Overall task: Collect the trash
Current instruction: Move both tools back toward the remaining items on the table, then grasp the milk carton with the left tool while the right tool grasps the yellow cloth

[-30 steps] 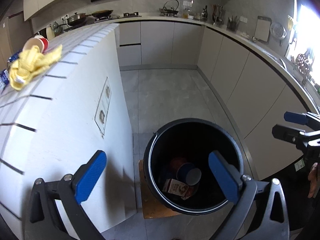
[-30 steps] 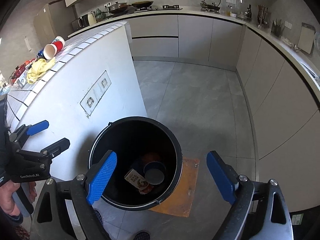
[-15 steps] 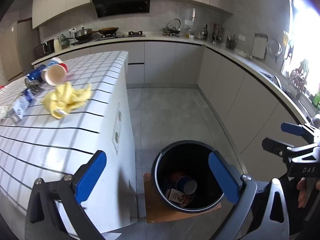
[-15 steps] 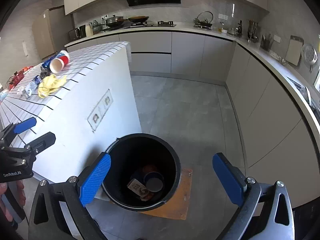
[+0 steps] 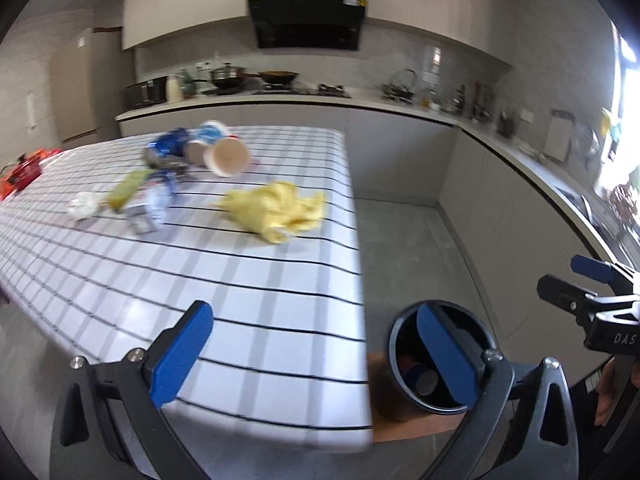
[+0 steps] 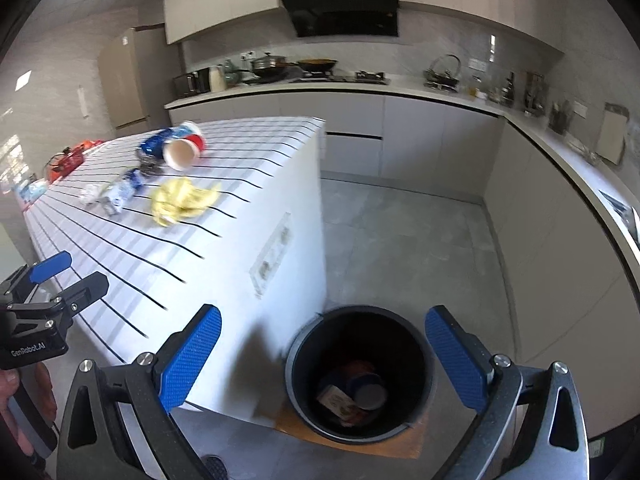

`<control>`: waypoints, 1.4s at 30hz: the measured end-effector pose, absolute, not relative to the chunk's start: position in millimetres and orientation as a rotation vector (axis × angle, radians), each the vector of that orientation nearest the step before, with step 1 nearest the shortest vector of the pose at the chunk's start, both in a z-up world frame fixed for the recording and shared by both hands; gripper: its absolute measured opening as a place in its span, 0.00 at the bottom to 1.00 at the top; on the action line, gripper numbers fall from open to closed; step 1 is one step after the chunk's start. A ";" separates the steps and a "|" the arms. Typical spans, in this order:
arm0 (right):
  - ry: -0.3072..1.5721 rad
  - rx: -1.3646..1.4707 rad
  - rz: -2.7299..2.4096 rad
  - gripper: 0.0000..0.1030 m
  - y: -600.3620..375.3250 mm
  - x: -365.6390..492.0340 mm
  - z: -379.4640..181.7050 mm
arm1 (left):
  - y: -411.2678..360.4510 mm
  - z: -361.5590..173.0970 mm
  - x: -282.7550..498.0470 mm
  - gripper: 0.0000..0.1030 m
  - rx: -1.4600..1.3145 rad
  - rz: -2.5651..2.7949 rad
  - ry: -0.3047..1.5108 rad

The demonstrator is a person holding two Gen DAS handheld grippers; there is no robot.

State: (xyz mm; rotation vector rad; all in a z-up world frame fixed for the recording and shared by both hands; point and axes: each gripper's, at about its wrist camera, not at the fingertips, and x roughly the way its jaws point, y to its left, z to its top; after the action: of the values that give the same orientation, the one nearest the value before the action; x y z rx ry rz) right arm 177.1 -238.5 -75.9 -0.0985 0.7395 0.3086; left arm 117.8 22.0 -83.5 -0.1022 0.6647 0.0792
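Note:
A black trash bin (image 6: 358, 374) stands on the floor beside the white tiled island; it holds a blue cup and a carton, and also shows in the left wrist view (image 5: 436, 358). On the island top lie a crumpled yellow wrapper (image 5: 276, 210) (image 6: 182, 200), a tipped paper cup (image 5: 226, 156) (image 6: 182, 154), a blue can (image 5: 170, 144), a crushed plastic bottle (image 5: 154, 204) and a white paper wad (image 5: 82, 206). My left gripper (image 5: 316, 354) is open and empty over the island's near corner. My right gripper (image 6: 322, 358) is open and empty above the bin.
The tiled island (image 5: 200, 280) fills the left side; its end wall (image 6: 288, 220) faces the bin. A brown board (image 6: 384, 446) lies under the bin. Kitchen counters (image 6: 540, 132) run along the back and right. A red object (image 5: 20, 172) sits at the island's far left.
Both grippers have risen and tilted up from over the bin; the island top with the trash has come into fuller view. Both stay open and empty.

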 end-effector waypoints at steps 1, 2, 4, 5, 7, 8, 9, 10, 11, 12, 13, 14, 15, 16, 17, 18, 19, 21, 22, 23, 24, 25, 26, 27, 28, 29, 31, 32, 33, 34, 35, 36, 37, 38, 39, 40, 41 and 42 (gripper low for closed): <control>0.736 -0.100 0.323 1.00 -229.5 177.4 -75.2 | 29.7 -82.8 115.5 1.00 -0.108 0.091 0.663; 0.734 -0.102 0.334 1.00 -218.2 177.6 -74.0 | 43.7 -82.8 113.5 1.00 -0.118 0.111 0.661; 0.729 -0.109 0.352 1.00 -196.1 178.5 -71.6 | 62.8 -82.5 109.6 1.00 -0.128 0.130 0.664; 0.729 -0.112 0.360 1.00 -187.3 179.2 -71.0 | 74.4 -82.7 108.2 1.00 -0.132 0.143 0.663; 0.723 -0.123 0.375 1.00 -166.6 179.7 -69.5 | 91.6 -82.1 103.4 1.00 -0.134 0.161 0.661; 0.721 -0.125 0.381 1.00 -158.6 179.8 -68.9 | 102.6 -81.8 102.5 0.99 -0.137 0.174 0.659; 0.718 -0.129 0.389 1.00 -147.2 180.3 -67.9 | 110.4 -81.1 102.1 0.99 -0.141 0.179 0.657; 0.716 -0.132 0.395 1.00 -139.5 180.6 -66.9 | 120.6 -81.1 101.4 0.99 -0.147 0.190 0.656; 0.714 -0.137 0.400 1.00 -130.6 181.8 -65.7 | 130.0 -81.1 100.3 0.99 -0.152 0.200 0.653; 0.712 -0.141 0.404 1.00 -121.8 181.9 -64.7 | 136.5 -80.6 99.4 0.99 -0.157 0.205 0.653; 0.710 -0.144 0.409 1.00 -112.9 182.6 -64.1 | 145.4 -80.8 99.4 0.99 -0.162 0.210 0.653; 0.707 -0.147 0.412 1.00 -103.7 183.4 -63.2 | 153.7 -81.3 99.6 0.99 -0.165 0.215 0.654; 0.706 -0.150 0.412 1.00 -96.7 184.6 -63.1 | 159.6 -81.8 99.3 0.99 -0.166 0.218 0.655; 0.707 -0.150 0.415 1.00 -89.7 186.3 -63.1 | 167.0 -82.4 100.9 0.99 -0.168 0.218 0.656; 0.707 -0.149 0.415 1.00 -84.6 187.1 -63.3 | 174.2 -83.6 102.8 0.99 -0.169 0.219 0.657; 0.708 -0.149 0.411 1.00 -77.2 189.7 -64.1 | 179.7 -84.7 104.0 0.98 -0.169 0.219 0.658; 0.710 -0.149 0.408 1.00 -72.7 192.3 -64.7 | 186.3 -86.2 107.1 0.97 -0.170 0.219 0.662; 0.714 -0.147 0.402 1.00 -61.5 199.5 -66.8 | 198.0 -88.8 114.3 0.97 -0.178 0.215 0.666; 0.715 -0.147 0.399 1.00 -57.9 201.7 -67.7 | 202.2 -89.3 117.0 0.97 -0.180 0.211 0.666; 0.717 -0.147 0.396 1.00 -53.4 204.7 -68.5 | 207.0 -90.9 123.6 0.97 -0.181 0.205 0.669; 0.720 -0.147 0.394 1.00 -48.3 208.5 -69.6 | 209.8 -91.9 128.3 0.96 -0.181 0.201 0.671; 0.723 -0.146 0.391 0.99 -42.8 213.0 -70.6 | 213.1 -93.3 135.6 0.96 -0.181 0.193 0.673; 0.725 -0.148 0.388 0.97 -38.3 217.6 -72.1 | 215.4 -94.6 142.6 0.96 -0.179 0.183 0.676; 0.728 -0.152 0.386 0.96 -32.7 222.0 -73.7 | 217.1 -95.9 150.1 0.95 -0.176 0.175 0.679; 0.734 -0.157 0.382 0.94 -26.2 227.9 -75.6 | 217.2 -96.4 155.9 0.95 -0.174 0.169 0.683; 0.743 -0.162 0.380 0.93 -19.5 234.7 -78.4 | 218.1 -98.0 163.6 0.95 -0.171 0.161 0.690; 0.757 -0.171 0.378 0.92 -9.3 246.3 -83.1 | 219.5 -102.2 180.8 0.92 -0.170 0.142 0.709; 0.766 -0.180 0.378 0.91 -3.6 252.5 -86.3 | 219.7 -103.5 187.4 0.91 -0.168 0.135 0.714; 0.776 -0.187 0.379 0.91 2.4 260.1 -90.6 | 220.7 -105.4 194.9 0.90 -0.165 0.130 0.720; 0.784 -0.191 0.378 0.90 6.3 265.3 -93.5 | 222.3 -106.8 202.3 0.89 -0.163 0.125 0.725; 0.796 -0.199 0.377 0.89 11.0 272.7 -97.9 | 223.3 -107.8 208.4 0.89 -0.165 0.121 0.729; 0.807 -0.208 0.374 0.89 15.2 279.7 -102.5 | 225.0 -109.3 215.5 0.89 -0.167 0.117 0.734; 0.819 -0.213 0.372 0.88 18.2 286.6 -107.2 | 226.0 -110.5 222.3 0.89 -0.167 0.115 0.740; 0.829 -0.215 0.373 0.86 19.5 292.1 -110.9 | 226.9 -112.2 229.0 0.88 -0.166 0.113 0.747; 0.839 -0.219 0.374 0.85 21.6 297.8 -114.8 | 227.6 -113.8 235.2 0.88 -0.167 0.108 0.754; 0.845 -0.224 0.372 0.84 23.5 301.5 -117.7 | 228.8 -115.2 239.4 0.87 -0.167 0.105 0.759; 0.852 -0.228 0.372 0.84 25.0 305.2 -120.6 | 229.3 -116.1 244.5 0.86 -0.168 0.102 0.764; 0.863 -0.235 0.372 0.84 26.9 310.0 -124.4 | 230.0 -116.7 247.8 0.86 -0.168 0.100 0.768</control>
State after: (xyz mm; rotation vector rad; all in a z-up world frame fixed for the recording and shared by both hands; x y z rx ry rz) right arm 310.0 26.9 -124.5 -0.2347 0.8632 0.3718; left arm 247.8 230.0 -116.7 -0.1676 0.7676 0.1003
